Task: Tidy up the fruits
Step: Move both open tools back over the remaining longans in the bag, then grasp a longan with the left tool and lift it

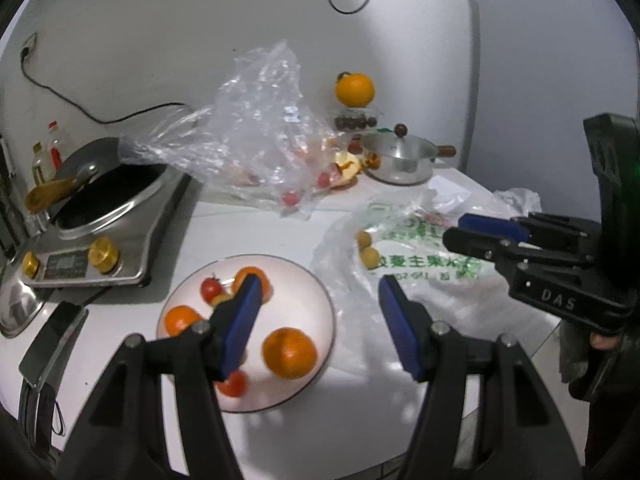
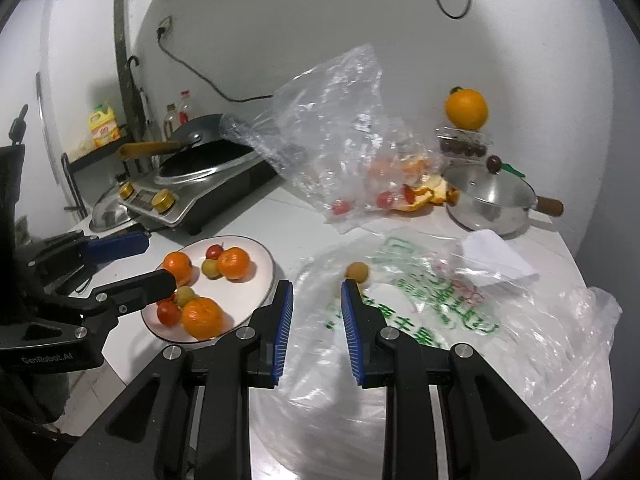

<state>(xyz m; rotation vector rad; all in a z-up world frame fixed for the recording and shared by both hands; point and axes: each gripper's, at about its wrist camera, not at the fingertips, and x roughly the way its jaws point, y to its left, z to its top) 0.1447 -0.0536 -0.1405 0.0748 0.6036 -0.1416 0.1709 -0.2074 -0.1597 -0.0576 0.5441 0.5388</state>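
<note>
A white plate [image 1: 290, 294] [image 2: 256, 280] holds three oranges [image 1: 289, 353] [image 2: 202, 317], small red tomatoes [image 1: 211, 288] and small yellowish fruits [image 2: 210, 268]. My left gripper [image 1: 319, 282] [image 2: 160, 260] hovers open over the plate's right side, with nothing between its pads. Two longans [image 1: 363, 238] [image 2: 357, 271] lie on a green-printed plastic bag [image 1: 420, 248] [image 2: 420, 308] right of the plate. My right gripper [image 2: 315, 286] [image 1: 450, 230] hangs over that bag just short of the longans. Its pads are drawn close with a slim gap and nothing in it.
A crumpled clear bag [image 1: 260, 136] [image 2: 340, 120] with tomatoes and peel stands behind. A big orange [image 1: 355, 89] sits on a fruit box at the wall, next to a lidded steel pot [image 1: 400, 156]. An induction cooker with a wok [image 1: 108, 208] fills the left; a phone [image 1: 52, 344] lies near it.
</note>
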